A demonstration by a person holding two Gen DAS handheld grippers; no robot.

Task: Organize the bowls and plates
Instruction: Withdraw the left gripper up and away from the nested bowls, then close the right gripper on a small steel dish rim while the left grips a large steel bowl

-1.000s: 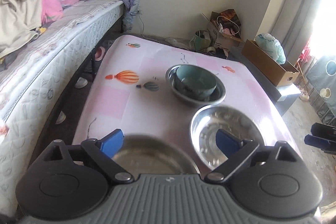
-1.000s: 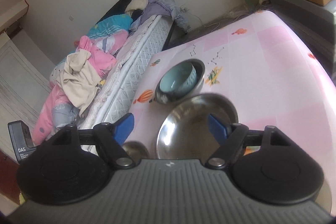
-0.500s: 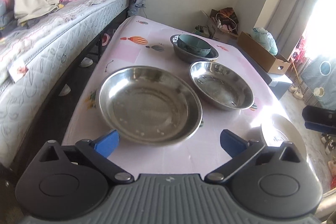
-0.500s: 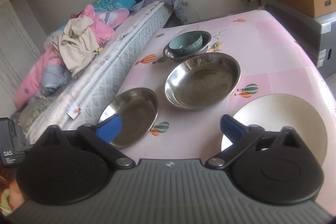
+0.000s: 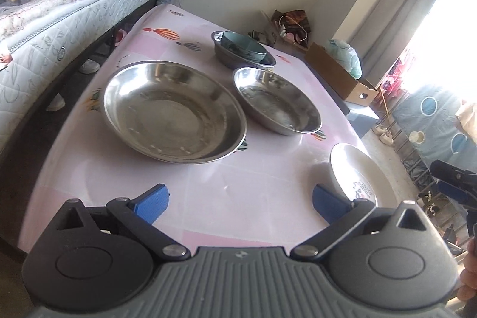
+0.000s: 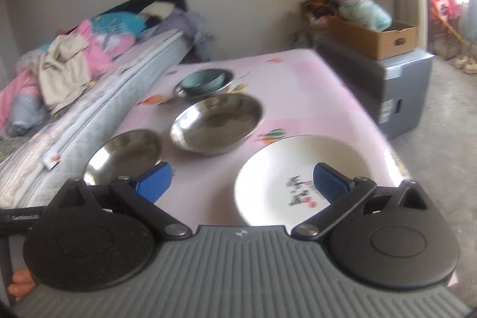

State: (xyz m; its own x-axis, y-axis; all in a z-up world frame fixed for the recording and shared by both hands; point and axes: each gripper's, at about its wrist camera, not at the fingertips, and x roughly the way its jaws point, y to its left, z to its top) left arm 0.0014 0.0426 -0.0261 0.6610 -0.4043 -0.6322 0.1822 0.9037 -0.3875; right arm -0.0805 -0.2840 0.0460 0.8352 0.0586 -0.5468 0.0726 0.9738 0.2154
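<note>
Beside the pink surface stands a bed with a heap of clothes, and by the wall a cardboard box rests on a grey cabinet.

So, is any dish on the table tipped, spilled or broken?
Nothing stands out. The white plate, the two steel bowls and the teal bowl nested in a third steel bowl all sit upright and look empty and undamaged.
</note>
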